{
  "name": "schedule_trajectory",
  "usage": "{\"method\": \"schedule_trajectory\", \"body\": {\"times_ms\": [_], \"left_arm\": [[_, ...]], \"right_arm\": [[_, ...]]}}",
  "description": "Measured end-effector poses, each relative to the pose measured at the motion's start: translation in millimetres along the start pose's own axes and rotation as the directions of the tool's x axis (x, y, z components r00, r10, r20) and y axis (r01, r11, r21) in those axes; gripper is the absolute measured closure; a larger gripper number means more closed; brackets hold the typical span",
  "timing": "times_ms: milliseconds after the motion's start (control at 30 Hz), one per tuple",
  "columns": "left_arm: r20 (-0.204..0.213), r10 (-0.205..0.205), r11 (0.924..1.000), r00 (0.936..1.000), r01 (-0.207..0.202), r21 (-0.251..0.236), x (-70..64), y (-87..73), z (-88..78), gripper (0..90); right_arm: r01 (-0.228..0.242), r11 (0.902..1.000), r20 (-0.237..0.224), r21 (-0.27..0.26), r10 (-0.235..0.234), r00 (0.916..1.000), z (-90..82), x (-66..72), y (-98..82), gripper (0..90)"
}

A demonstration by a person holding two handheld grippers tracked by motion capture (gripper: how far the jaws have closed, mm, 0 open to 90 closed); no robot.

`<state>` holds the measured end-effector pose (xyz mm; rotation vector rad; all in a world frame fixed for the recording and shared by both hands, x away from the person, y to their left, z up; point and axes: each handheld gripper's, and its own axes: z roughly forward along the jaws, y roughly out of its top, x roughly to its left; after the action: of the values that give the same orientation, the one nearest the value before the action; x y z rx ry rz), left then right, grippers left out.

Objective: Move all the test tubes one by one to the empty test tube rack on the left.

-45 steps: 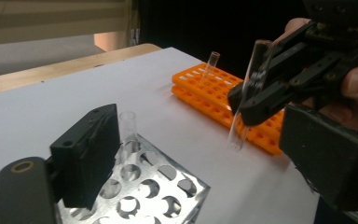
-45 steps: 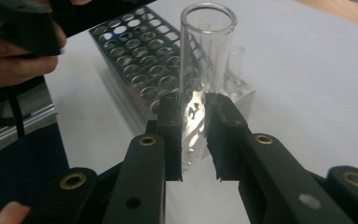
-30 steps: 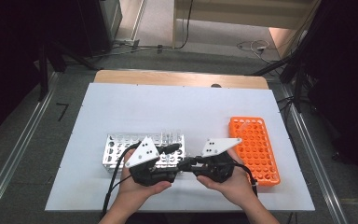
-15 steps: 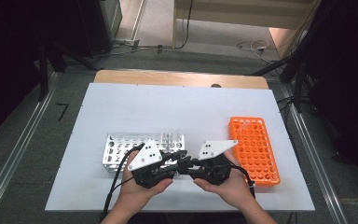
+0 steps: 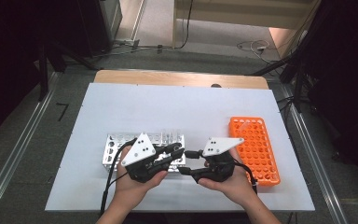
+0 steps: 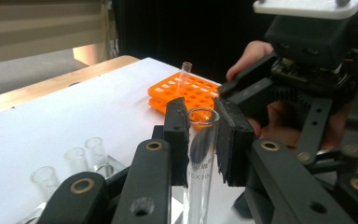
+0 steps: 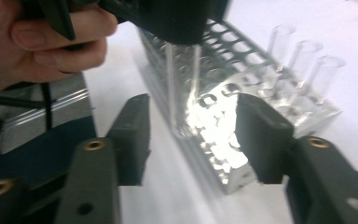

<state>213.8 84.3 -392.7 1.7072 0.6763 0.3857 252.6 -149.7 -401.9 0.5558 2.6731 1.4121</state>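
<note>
- White tabletop (image 5: 177,107), smooth and matte, with a pale wooden edge at the far side; grey floor, metal rails along both sides and loose cables beyond; dark surroundings.
- At left on the table: metal test-tube rack (image 5: 116,144), silvery and shiny, perforated with round holes; a few clear glass tubes (image 5: 170,136) upright in its far right corner, seen as three in the right gripper view.
- Left of centre, in front of the rack: left gripper (image 6: 200,135), black, hard-edged links with brass-coloured pivots, a white three-cornered plate on top, held in the person's left hand (image 5: 135,184).
- Left gripper clamped on a clear test tube (image 6: 200,154), round-rimmed and printed with small lettering; pads pressing on both sides just below the rim, tube upright between them.
- Same tube in the right gripper view, hanging from the left gripper, its rounded lower end in front of the rack and between the right gripper's pads without touching either.
- Right of centre: right gripper (image 7: 191,137), same black build, jaws apart and just opened wider, facing the left gripper closely; held in the right hand (image 5: 233,182).
- At far right: orange plastic rack (image 5: 261,149), a bright grid of small square cells, lying flat near the table's right edge; one clear tube (image 6: 183,77) standing tilted in it.
</note>
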Motion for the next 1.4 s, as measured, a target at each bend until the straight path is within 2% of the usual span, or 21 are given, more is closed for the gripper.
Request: {"method": "schedule_trajectory", "body": {"times_ms": [67,167,233,267,433,600,900,1067,1233,1400], "left_arm": [[-0.019,-0.002,1.0,0.9998,0.002,-0.007,3.3,1.3,-2.3,75.0],[-0.034,-0.004,1.0,0.9994,0.004,-0.009,8.5,3.7,-4.7,75.1],[-0.04,-0.01,0.9999,0.9992,0.01,-0.01,12.2,5.3,-6.2,75.0],[-0.044,-0.01,0.9999,0.999,0.009,-0.009,14.0,6.0,-6.7,75.0],[-0.068,-0.015,0.9999,0.9976,0.014,-0.008,25.5,9.7,-11.6,75.1],[-0.099,-0.023,0.9996,0.9948,0.022,-0.017,37.2,11.9,-17.7,75.1],[-0.158,-0.061,0.998,0.9855,0.058,-0.027,62.6,9.2,-18.8,75.1],[-0.179,-0.08,0.9966,0.9806,0.075,-0.034,75.2,4.5,-14.0,75.1],[-0.198,-0.086,0.9956,0.9765,0.077,-0.054,82.4,1.4,-5.5,75.1],[-0.212,-0.088,0.9947,0.9734,0.074,-0.071,87.8,-3.3,3.0,75.1]], "right_arm": [[0.004,0.9999,0.03,-0.014,-0.003,0.9996,-4.3,-3.2,-0.8,31.5],[-0.021,0.9993,0.063,-0.031,0.023,0.9978,-11.4,-10.1,-2.5,22.8],[-0.035,0.9983,0.072,-0.046,0.038,0.9967,-16.5,-15.8,-4.2,17.7],[-0.039,0.9981,0.079,-0.048,0.043,0.996,-18.9,-18.6,-5.2,12.2],[-0.063,0.9956,0.086,-0.069,0.069,0.9939,-29.8,-33.9,-11.8,0.0],[-0.082,0.9921,0.096,-0.096,0.091,0.9912,-40.9,-46.0,-17.5,0.0],[-0.133,0.9816,0.164,-0.138,0.155,0.9743,-62.4,-67.0,-29.0,0.0],[-0.145,0.9783,0.183,-0.148,0.171,0.9681,-71.7,-75.7,-33.8,0.0],[-0.166,0.9741,0.198,-0.154,0.195,0.9607,-77.8,-82.3,-39.0,0.0],[-0.169,0.973,0.203,-0.156,0.2,0.9585,-80.9,-84.9,-40.9,0.0]]}}
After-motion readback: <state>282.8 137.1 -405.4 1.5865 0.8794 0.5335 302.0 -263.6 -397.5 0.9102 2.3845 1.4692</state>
